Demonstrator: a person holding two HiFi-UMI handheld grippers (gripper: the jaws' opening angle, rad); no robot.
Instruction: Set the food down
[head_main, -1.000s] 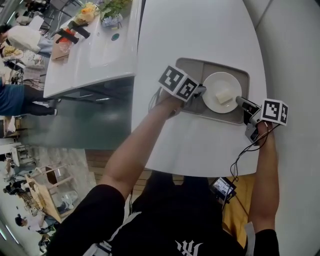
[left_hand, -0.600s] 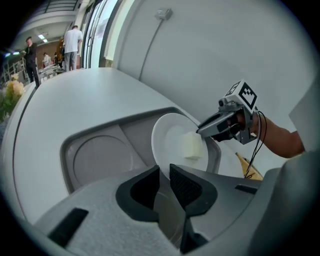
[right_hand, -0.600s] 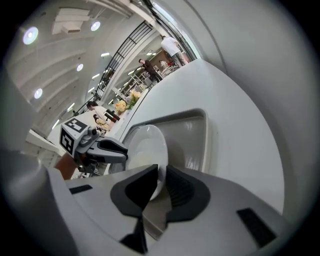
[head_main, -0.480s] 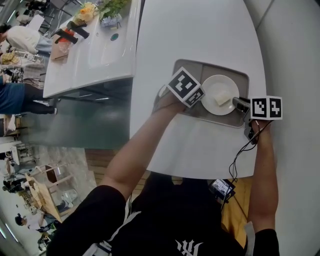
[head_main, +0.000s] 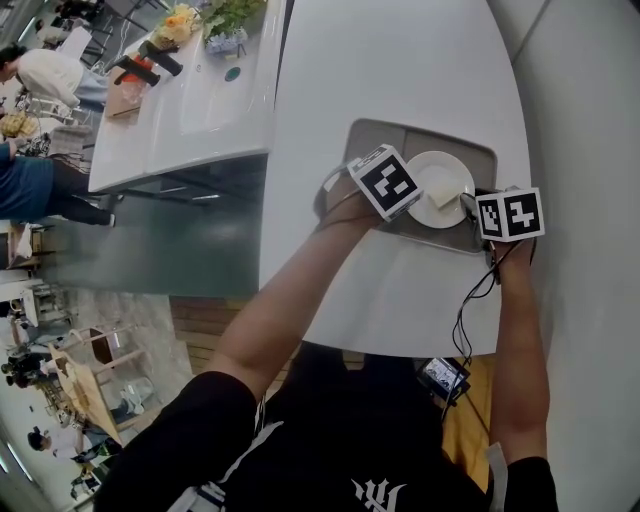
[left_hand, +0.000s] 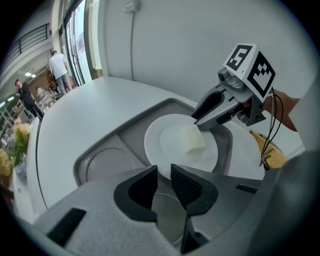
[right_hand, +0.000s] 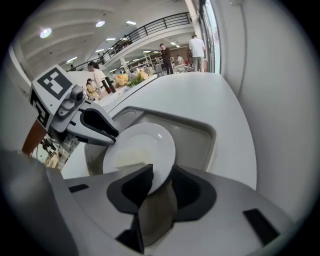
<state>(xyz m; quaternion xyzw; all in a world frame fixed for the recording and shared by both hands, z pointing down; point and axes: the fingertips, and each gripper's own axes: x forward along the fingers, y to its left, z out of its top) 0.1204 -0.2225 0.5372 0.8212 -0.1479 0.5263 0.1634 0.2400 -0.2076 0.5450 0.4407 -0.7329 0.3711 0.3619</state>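
Food (left_hand: 191, 139), a pale smooth block with rounded edges, sat near the middle of a round, glossy white plate (left_hand: 160, 142). The plate lay in a grey moulded tray (left_hand: 130, 137) with rounded corners and a shallow round recess beside the plate. The tray was on a white surface (head_main: 400, 60) with a curved edge, right next to a plain pale wall. Across a gap stood another white counter (head_main: 200, 110) with flowers (head_main: 178, 22) and some dark bits I couldn't make out, and people were milling about further off. Black cable (head_main: 460, 325) trailed back from the right gripper (right_hand: 159, 186). The only "writing" was the black-and-white square markers on the cubes, plus a white emblem (head_main: 372, 493) on the black shirt that I couldn't read. The grippers sat at opposite rims of the plate. The left gripper (left_hand: 164, 175) jaws had just been easing apart, with the rim only at their tips and not pinched. The right jaws had just opened wider, and the rim sat loose between them.
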